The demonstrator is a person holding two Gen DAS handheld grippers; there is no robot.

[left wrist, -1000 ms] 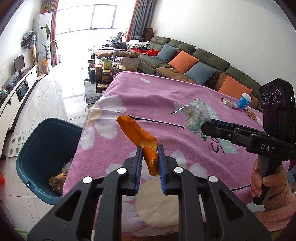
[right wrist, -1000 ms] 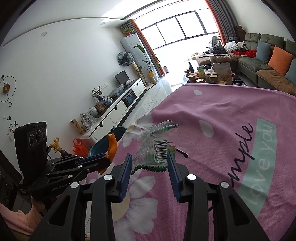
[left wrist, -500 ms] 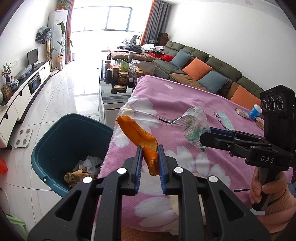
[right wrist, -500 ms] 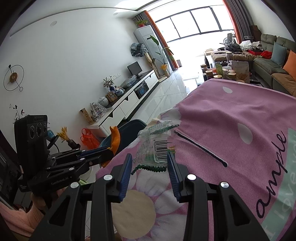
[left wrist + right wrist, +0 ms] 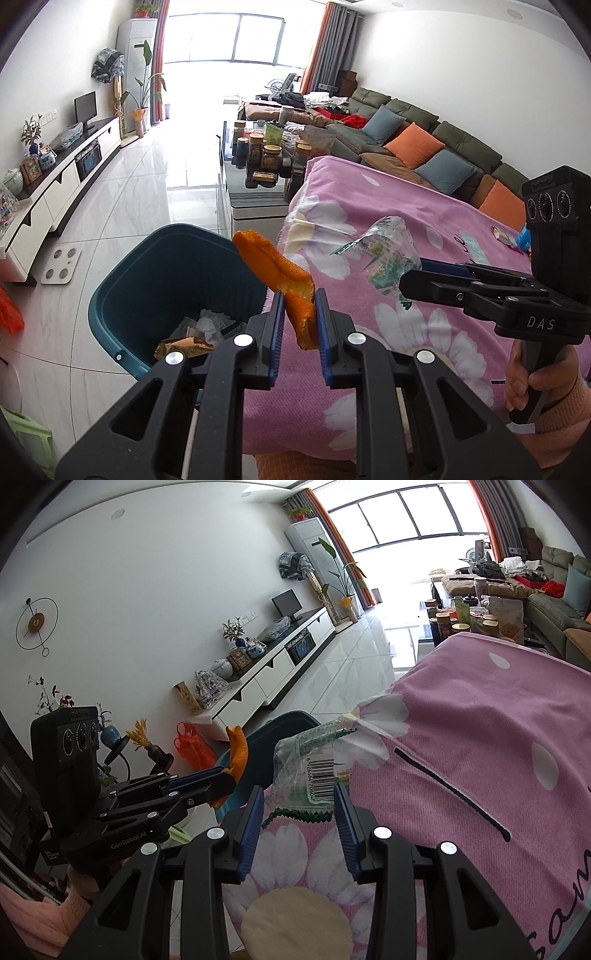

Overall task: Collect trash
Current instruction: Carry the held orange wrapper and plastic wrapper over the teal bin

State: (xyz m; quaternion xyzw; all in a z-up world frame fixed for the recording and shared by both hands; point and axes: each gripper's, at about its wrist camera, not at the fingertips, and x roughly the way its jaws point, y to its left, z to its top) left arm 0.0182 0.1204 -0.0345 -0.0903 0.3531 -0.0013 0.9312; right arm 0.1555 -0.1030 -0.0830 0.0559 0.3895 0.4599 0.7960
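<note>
My left gripper (image 5: 298, 312) is shut on an orange peel (image 5: 275, 267) and holds it in the air at the table's left edge, beside the rim of the teal trash bin (image 5: 147, 280). My right gripper (image 5: 299, 805) is shut on a crumpled clear plastic wrapper (image 5: 314, 764) with a barcode and holds it above the pink cloth near the same corner. The wrapper (image 5: 388, 254) and the right gripper (image 5: 424, 273) also show in the left wrist view. The left gripper (image 5: 225, 775) and the peel (image 5: 238, 751) show in the right wrist view, over the bin (image 5: 258, 746).
The bin holds paper and cardboard scraps (image 5: 192, 336). The table wears a pink flowered cloth (image 5: 406, 214). Small wrappers and a blue-capped bottle (image 5: 517, 236) lie at its far right. A glass coffee table with jars (image 5: 258, 162), a sofa (image 5: 424, 147) and a TV cabinet (image 5: 55, 192) stand beyond.
Both grippers have moved left toward the table's corner with their loads. The bin now lies closer and more fully in view under the peel.
</note>
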